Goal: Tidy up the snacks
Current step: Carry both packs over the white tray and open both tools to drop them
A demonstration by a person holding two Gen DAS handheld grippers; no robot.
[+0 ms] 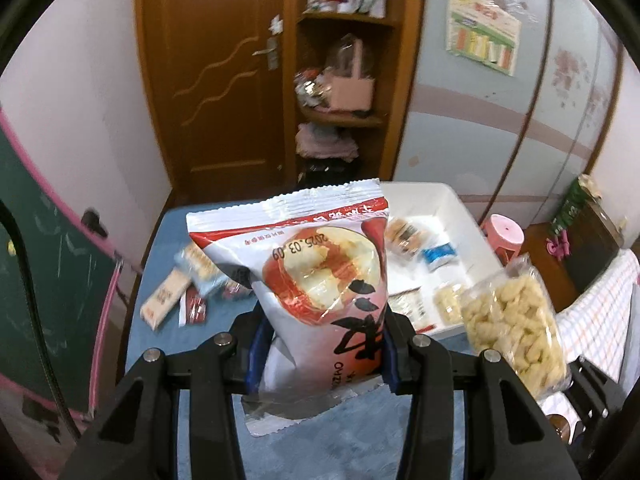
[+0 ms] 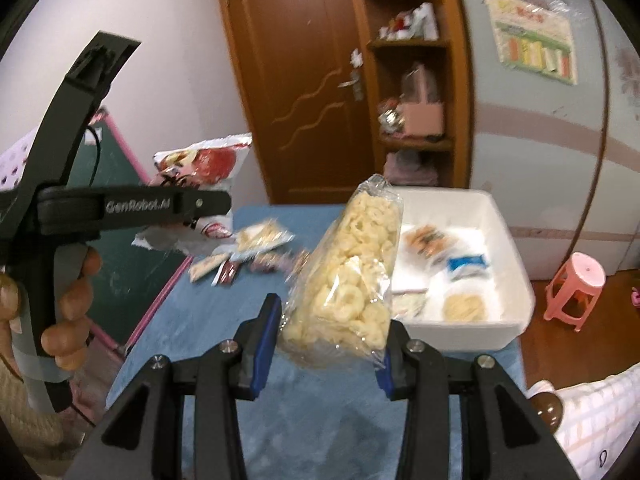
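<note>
My left gripper [image 1: 324,344] is shut on a white and red snack bag [image 1: 320,264] with an apple picture, held up above the blue table [image 1: 340,432]. In the right wrist view that same snack bag [image 2: 200,168] hangs at the left from the left gripper [image 2: 192,216], with a hand on its handle. My right gripper [image 2: 328,344] is shut on a clear bag of pale yellow puffed rings [image 2: 352,280], also lifted off the table. This clear bag [image 1: 516,320] shows at the right of the left wrist view. A white bin [image 2: 508,248] holding several small packets stands at the table's far right.
Several small snack packets [image 1: 188,284] lie loose on the blue table's far left. Behind the table are a wooden door [image 1: 224,80] and open shelves [image 1: 344,120]. A pink stool [image 2: 576,288] stands right of the bin, and a green chalkboard [image 1: 48,300] leans at the left.
</note>
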